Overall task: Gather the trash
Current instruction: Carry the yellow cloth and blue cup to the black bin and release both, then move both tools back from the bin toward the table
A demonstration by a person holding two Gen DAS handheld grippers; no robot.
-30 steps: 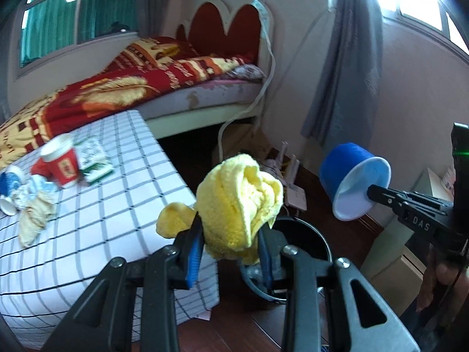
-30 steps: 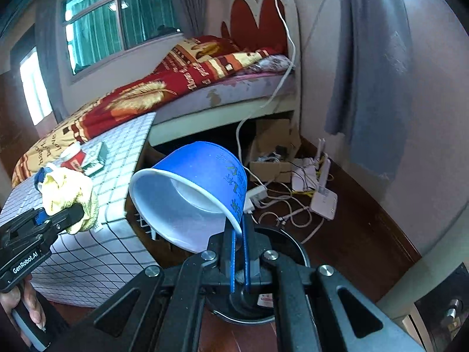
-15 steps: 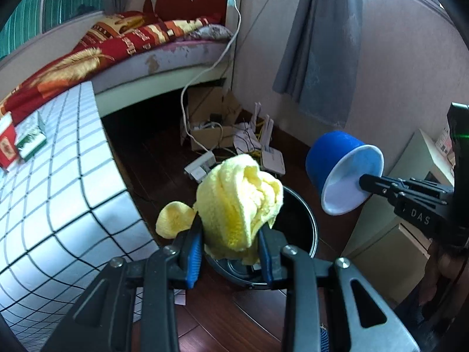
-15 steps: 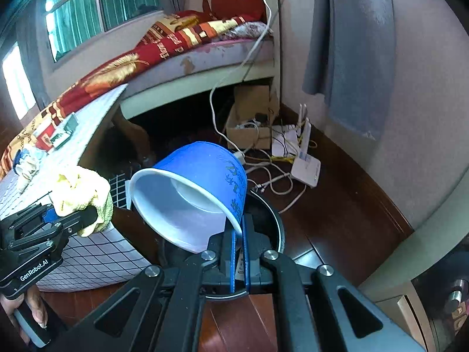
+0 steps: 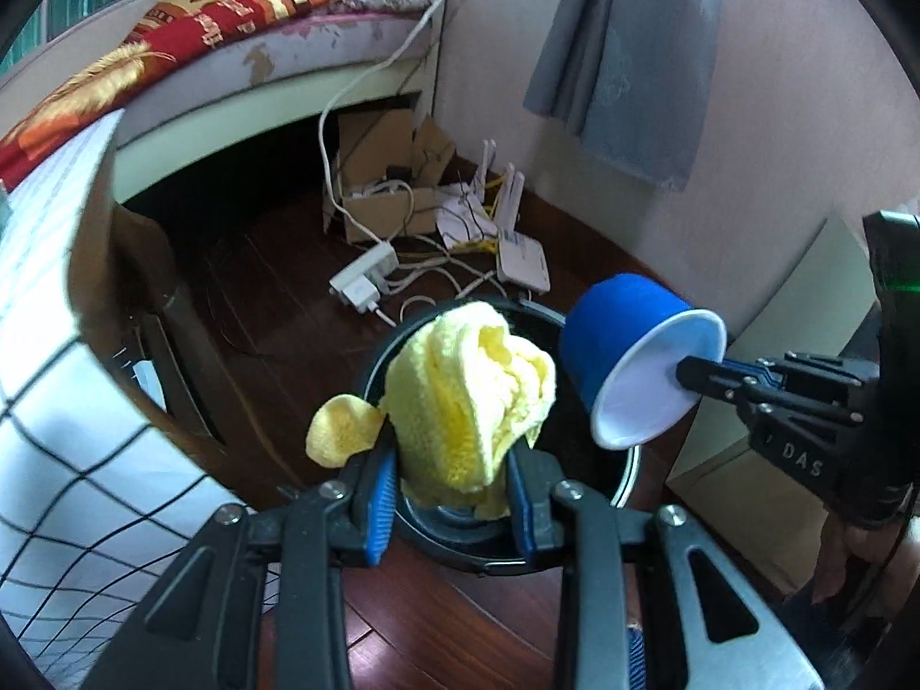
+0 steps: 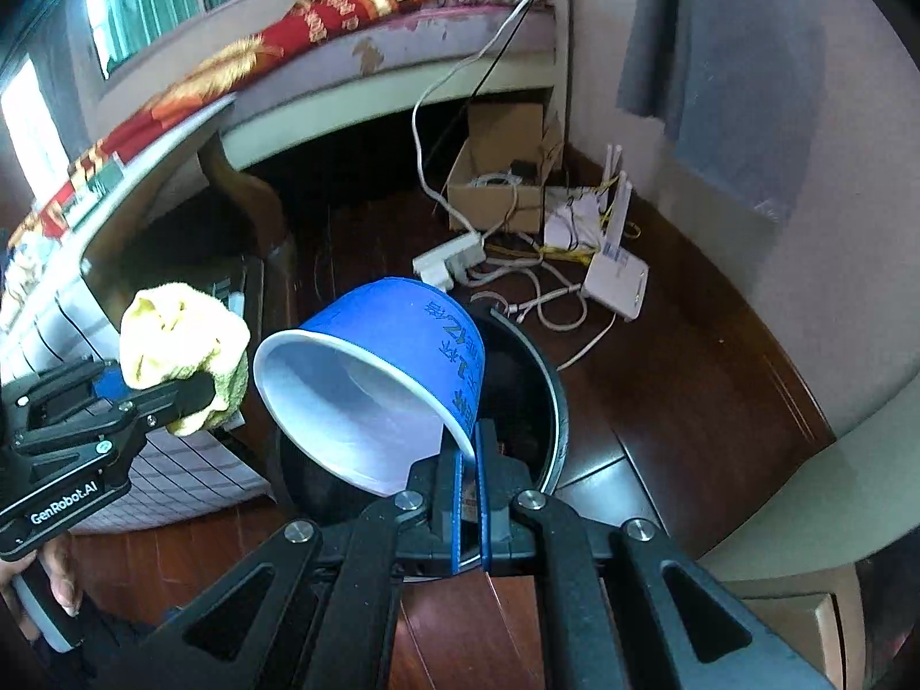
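left gripper (image 5: 451, 497): nearest the left wrist camera, at 6 o'clock in its view. its blue pads are partly closed and press on both sides of a bunched yellow cloth (image 5: 468, 402), so the soft bundle is squeezed firmly enough not to slip while it is carried.
right gripper (image 6: 470, 486): at 6 o'clock in the right wrist view. its jaws are fully closed, pinching the thin rim of a blue paper cup (image 6: 374, 382); a rim pinch suits a light, hollow cup.
cup pose: tipped on its side, white inside facing 9 o'clock in the right wrist view, mouth lower than base, likely so it can drop out cleanly.
yellow cloth: stands up out of the left jaws, one loose flap hanging toward 9 o'clock.
trash bin (image 5: 624, 471): a round black bin on the floor, straight beyond both grippers. both items hang over its open mouth, which looks like the reason both grippers point steeply down.
step in hand: judged to be the moment before release; neither item is in the bin yet.
table (image 5: 52, 345): white checked cloth at 9 o'clock in the left wrist view, just beside the bin.
floor clutter: past the bin at 12 o'clock, a power strip (image 5: 365, 279), white cables, a router (image 5: 520, 264) and a cardboard box (image 5: 382, 195).
farthest: a bed (image 5: 230, 29) with a red patterned blanket at 11 o'clock, a grey curtain (image 5: 632, 57) at 1 o'clock.
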